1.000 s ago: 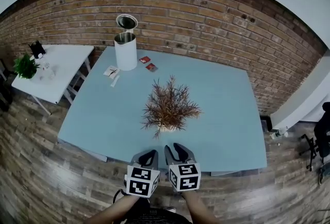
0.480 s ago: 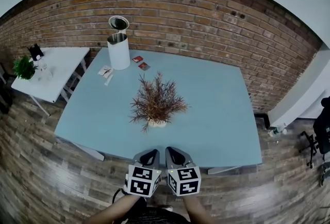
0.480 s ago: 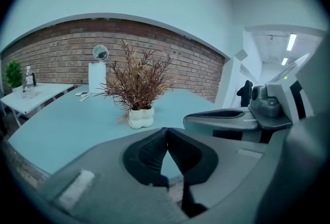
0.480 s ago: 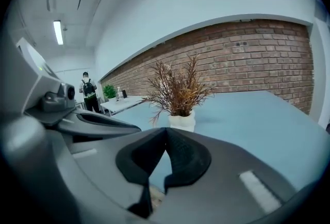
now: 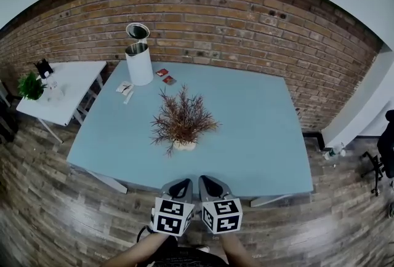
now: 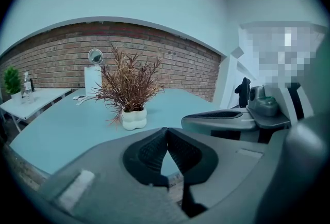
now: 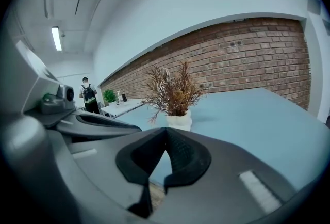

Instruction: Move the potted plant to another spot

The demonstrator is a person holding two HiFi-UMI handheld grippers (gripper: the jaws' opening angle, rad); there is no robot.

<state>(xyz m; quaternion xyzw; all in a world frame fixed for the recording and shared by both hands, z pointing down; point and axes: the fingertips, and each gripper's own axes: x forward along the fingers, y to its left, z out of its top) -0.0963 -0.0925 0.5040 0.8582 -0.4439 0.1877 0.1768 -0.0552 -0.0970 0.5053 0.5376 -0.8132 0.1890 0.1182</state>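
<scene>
**Potted plant [image 5: 183, 124] stands untouched on blue bench [image 5: 265, 136], both tools closed**

Head view: The potted plant, rust-brown sprigs in a white pot, stands upright a little left of the frame's centre, on the near half of the light-blue bench. At bottom centre, the left hand-held gripper [image 5: 179, 186] and the right hand-held gripper [image 5: 211, 184] sit side by side at the bench's near edge. Each carries a cube with square markers, and both are well apart from the plant. At the bench's upper left corner stands a white bin [image 5: 139, 64] with its lid raised. Two small red packets [image 5: 165, 77] and some white slips [image 5: 126, 88] lie just beside it. At the far left, a white side table [image 5: 71, 84] bears a small green plant [image 5: 30, 85]. A brick wall [image 5: 246, 26] arcs across the top of the frame, and wooden floor [image 5: 55, 198] fills the lower left.

Left gripper view: The left hand-held gripper's jaws are drawn together, tips meeting, with nothing between them. The potted plant stands beyond them, left of centre, with its lumpy white pot resting on the bench. The body of the right hand-held gripper crosses the right side of the frame.

Right gripper view: The right hand-held gripper's jaws are likewise closed tip to tip and empty. The potted plant rises just above them at centre frame. At the far left, a person [image 7: 88, 95] wearing a backpack stands in the background.
</scene>
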